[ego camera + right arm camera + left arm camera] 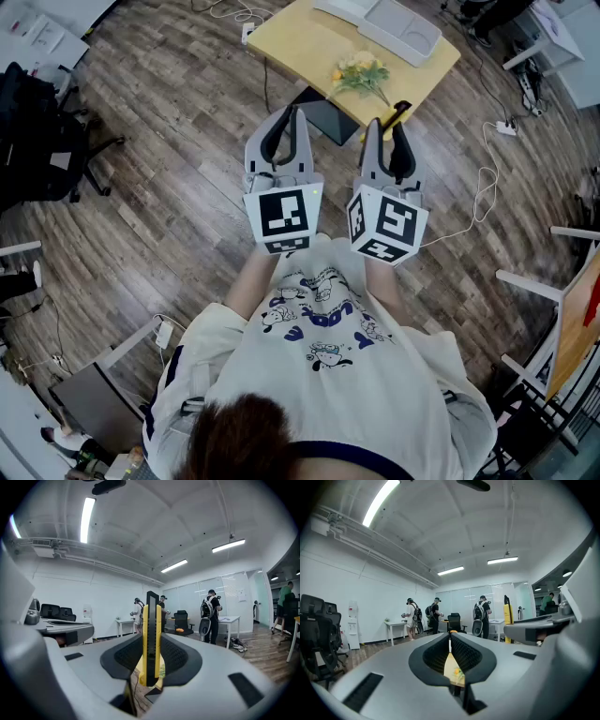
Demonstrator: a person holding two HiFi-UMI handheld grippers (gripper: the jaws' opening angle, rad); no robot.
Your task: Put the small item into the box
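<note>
I hold both grippers up in front of my chest, above a wooden floor. My right gripper point(387, 127) is shut on a yellow and black utility knife point(402, 109). In the right gripper view the knife point(151, 616) stands upright between the pads, its tip well above the jaws. My left gripper point(292, 114) is shut with nothing in it; its pads point(440, 656) meet at the tips. Ahead stands a yellow table point(291, 42) with a white box point(398, 28) at its far side and a bunch of yellow flowers point(361, 73) near its front edge.
A black office chair point(37, 122) stands to the left. Cables point(483, 187) and a power strip point(506, 128) lie on the floor to the right. White furniture legs point(530, 281) stand at the right edge. Several people with backpacks point(480, 616) stand far off.
</note>
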